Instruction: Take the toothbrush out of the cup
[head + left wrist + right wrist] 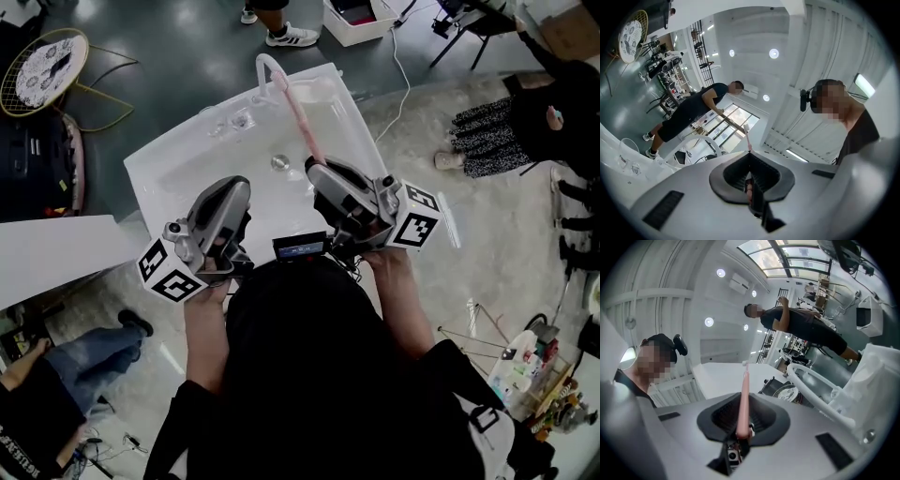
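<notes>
Right, status: my right gripper is clamped on the butt end of the slim pink plastic toothbrush, bristle end pointing up and away. My left gripper is fully closed on nothing. Brush hangs in the air over the white moulded sink basin; no cup around it that I can make out, so extraction looks done. Risks: grip sits at the very tip of the handle, so it's a long lever; any bump and it pivots or slides out into the basin. Brush head looks near the white curved faucet; swinging forward could clip it.
</notes>
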Tool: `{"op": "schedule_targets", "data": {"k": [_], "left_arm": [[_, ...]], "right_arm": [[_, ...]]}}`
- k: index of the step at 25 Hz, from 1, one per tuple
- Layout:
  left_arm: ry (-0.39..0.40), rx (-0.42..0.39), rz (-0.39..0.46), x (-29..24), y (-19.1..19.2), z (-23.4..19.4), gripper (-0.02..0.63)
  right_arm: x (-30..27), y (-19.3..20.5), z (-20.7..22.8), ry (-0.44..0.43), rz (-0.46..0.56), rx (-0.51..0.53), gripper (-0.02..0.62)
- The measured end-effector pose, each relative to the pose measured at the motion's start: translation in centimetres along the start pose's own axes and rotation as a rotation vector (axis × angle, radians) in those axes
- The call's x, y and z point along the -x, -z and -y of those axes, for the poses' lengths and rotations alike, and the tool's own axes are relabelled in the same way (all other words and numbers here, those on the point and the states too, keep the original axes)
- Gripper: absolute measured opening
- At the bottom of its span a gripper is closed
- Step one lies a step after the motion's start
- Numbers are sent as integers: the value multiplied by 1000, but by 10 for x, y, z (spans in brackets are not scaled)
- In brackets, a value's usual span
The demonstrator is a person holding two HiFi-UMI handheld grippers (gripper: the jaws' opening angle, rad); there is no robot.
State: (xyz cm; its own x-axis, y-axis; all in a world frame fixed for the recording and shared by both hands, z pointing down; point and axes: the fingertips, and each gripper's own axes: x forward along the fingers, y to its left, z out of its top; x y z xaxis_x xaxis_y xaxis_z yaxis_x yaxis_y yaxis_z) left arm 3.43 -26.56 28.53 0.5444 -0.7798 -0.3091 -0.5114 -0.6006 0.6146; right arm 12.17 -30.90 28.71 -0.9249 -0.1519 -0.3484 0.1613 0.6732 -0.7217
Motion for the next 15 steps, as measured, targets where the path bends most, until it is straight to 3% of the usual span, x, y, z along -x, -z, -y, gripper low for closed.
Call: {"op": "schedule_targets", "data": {"k": [15], "left_arm": [[-17,-3,-5,7,1,-2,8]], "right_arm": [[-4,7,-2,-5,-15,10,55]]}}
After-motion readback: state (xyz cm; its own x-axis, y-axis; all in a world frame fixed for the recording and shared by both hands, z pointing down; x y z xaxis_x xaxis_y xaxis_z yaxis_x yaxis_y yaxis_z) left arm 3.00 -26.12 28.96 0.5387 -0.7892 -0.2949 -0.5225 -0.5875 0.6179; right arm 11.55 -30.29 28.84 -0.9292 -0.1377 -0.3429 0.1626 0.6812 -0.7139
